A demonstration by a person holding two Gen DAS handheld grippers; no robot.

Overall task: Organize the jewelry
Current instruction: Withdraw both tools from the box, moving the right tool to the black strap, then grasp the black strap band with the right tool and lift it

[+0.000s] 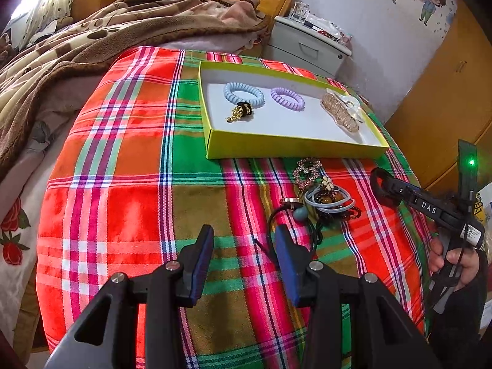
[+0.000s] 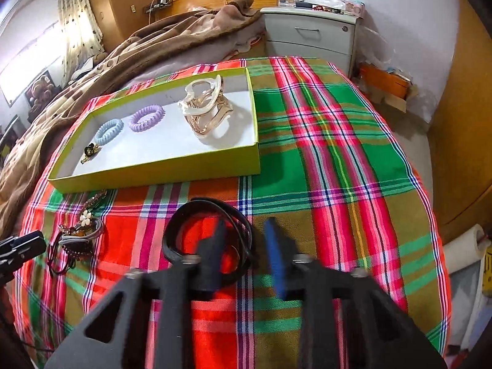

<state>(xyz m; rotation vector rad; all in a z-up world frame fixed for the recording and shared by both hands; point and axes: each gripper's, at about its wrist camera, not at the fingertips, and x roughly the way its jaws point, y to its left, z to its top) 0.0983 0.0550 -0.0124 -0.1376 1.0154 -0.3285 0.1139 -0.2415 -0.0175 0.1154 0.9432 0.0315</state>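
A yellow-green tray (image 1: 276,147) (image 2: 160,169) lies on the plaid cloth. It holds a blue coil hair tie (image 1: 243,92) (image 2: 109,130), a purple coil tie (image 1: 287,98) (image 2: 146,117), a gold-and-black charm (image 1: 240,112) (image 2: 90,151) and a gold-and-white hair claw (image 1: 341,110) (image 2: 204,107). A pile of loose jewelry and hair ties (image 1: 323,193) (image 2: 78,233) lies in front of the tray. My left gripper (image 1: 244,243) is open, just short of the pile. My right gripper (image 2: 246,240) is open; a black loop (image 2: 181,218) hangs over its left finger (image 2: 215,246).
A brown blanket (image 1: 92,40) covers the bed to the left. A white nightstand (image 2: 310,33) with small items stands behind the cloth. Wooden cupboards (image 1: 446,92) are at the right. The right gripper also shows in the left wrist view (image 1: 381,184).
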